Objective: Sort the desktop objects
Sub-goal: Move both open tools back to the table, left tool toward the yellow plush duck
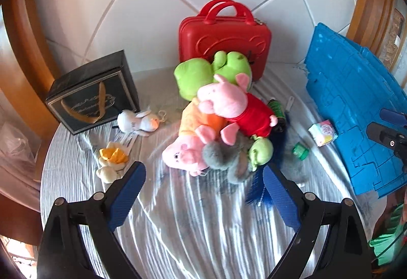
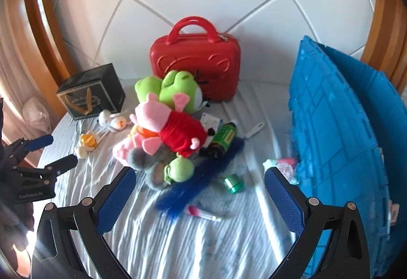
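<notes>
A heap of plush toys lies mid-table: a pink pig in red [image 1: 236,106] [image 2: 173,123], a second pink pig [image 1: 185,151], a green frog [image 1: 211,70] [image 2: 168,90] and a grey toy with a green head [image 1: 234,157] [image 2: 165,167]. A blue brush [image 2: 201,177], a dark green bottle [image 2: 223,139] and a small green cap [image 2: 232,183] lie beside them. My left gripper [image 1: 203,185] is open and empty, just in front of the heap; it also shows at the left of the right wrist view [image 2: 51,151]. My right gripper [image 2: 201,190] is open and empty above the brush.
A red case [image 1: 223,40] [image 2: 195,60] stands at the back. A black gift bag [image 1: 94,93] stands at the left, with a white plush [image 1: 140,121] and a yellow-white plush [image 1: 112,159] near it. A blue crate [image 1: 356,111] [image 2: 338,141] stands at the right, a small box [image 1: 323,132] beside it.
</notes>
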`<action>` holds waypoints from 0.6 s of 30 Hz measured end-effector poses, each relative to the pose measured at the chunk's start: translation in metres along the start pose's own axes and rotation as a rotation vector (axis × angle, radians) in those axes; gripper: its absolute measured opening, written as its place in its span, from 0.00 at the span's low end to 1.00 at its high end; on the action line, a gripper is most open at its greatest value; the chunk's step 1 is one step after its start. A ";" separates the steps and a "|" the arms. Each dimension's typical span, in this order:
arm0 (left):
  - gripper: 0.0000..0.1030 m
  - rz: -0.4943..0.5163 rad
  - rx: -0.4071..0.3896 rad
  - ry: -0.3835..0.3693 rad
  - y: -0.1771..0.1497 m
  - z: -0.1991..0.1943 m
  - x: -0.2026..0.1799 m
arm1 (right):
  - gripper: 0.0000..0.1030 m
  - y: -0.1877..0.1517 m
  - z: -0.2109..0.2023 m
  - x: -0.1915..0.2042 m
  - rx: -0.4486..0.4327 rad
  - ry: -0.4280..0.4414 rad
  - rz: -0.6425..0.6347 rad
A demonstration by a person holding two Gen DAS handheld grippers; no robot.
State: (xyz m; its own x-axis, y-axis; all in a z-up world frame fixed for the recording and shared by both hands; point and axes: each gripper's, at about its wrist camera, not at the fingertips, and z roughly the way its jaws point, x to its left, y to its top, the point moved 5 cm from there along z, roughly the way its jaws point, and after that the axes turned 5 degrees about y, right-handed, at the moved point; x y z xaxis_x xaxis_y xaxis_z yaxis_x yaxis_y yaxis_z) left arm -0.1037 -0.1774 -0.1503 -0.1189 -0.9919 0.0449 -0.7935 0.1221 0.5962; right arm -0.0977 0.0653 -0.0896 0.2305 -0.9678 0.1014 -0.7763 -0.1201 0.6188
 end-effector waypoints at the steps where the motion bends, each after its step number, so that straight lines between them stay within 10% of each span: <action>1: 0.92 -0.007 0.009 0.006 -0.005 0.004 0.011 | 1.00 -0.003 0.011 0.007 0.017 0.002 -0.002; 18: 0.92 -0.036 0.073 0.081 -0.048 0.085 0.105 | 1.00 -0.070 0.153 0.016 0.225 -0.080 0.088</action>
State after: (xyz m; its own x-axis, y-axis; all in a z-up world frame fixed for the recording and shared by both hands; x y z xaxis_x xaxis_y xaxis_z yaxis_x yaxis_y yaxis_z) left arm -0.1286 -0.2842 -0.2428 -0.0432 -0.9949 0.0914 -0.8381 0.0859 0.5388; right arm -0.1292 0.0239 -0.2509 0.1165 -0.9900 0.0799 -0.9043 -0.0725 0.4207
